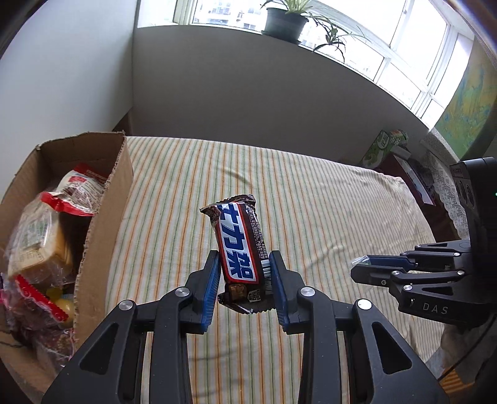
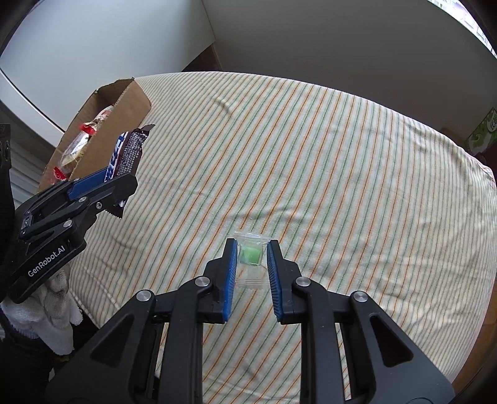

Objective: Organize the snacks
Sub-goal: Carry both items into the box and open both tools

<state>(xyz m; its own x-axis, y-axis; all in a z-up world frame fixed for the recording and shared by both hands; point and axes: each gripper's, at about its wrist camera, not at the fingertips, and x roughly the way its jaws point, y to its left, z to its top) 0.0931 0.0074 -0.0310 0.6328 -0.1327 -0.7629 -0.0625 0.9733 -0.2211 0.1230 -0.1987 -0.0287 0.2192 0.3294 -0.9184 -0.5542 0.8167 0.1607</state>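
Observation:
My left gripper (image 1: 243, 264) is shut on a brown, red and blue chocolate bar (image 1: 240, 251) and holds it upright above the striped cloth (image 1: 310, 202), just right of the cardboard box (image 1: 108, 223). My right gripper (image 2: 251, 248) is shut on a small clear packet with a green candy (image 2: 249, 255), held above the cloth. In the left wrist view the right gripper (image 1: 360, 268) is at the right with the packet's edge in its tips. In the right wrist view the left gripper (image 2: 124, 183) holds the bar (image 2: 127, 155) next to the box (image 2: 105, 136).
The open box holds several wrapped snacks (image 1: 40, 236). The striped cloth covers a table. A green carton (image 1: 382, 146) and clutter lie at the far right. A potted plant (image 1: 285, 21) stands on the windowsill. A gloved hand (image 2: 52, 307) is at the lower left.

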